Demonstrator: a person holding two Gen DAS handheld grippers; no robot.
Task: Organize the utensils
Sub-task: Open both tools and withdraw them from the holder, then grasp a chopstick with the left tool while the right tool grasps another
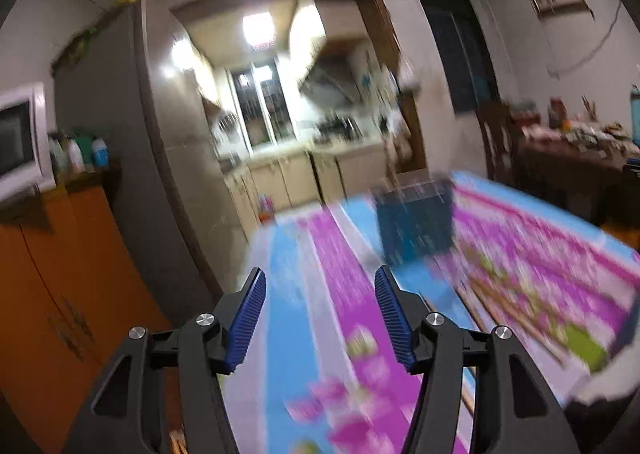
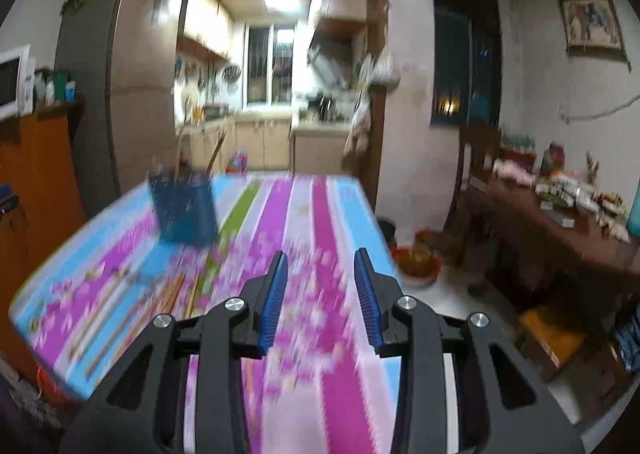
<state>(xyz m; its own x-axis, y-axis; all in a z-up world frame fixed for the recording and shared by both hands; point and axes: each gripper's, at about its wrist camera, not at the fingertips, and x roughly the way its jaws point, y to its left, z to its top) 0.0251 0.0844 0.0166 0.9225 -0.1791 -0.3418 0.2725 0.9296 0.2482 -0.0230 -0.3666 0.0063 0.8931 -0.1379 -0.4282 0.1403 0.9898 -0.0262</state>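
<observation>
Your left tongs and right tongs gape empty over the striped surface; chopsticks, light, stiff, slippery, lie left near the blue holder. Pinch mid-shaft.

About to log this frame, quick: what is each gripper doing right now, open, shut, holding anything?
Left gripper: open, nothing between its pads.
Right gripper: open, nothing between its pads.

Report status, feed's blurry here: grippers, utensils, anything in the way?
Left hand-held gripper open, empty. Right hand-held gripper open, empty. Chopsticks lying on the tablecloth, blue holder upright beyond them. Nothing in the way.
</observation>
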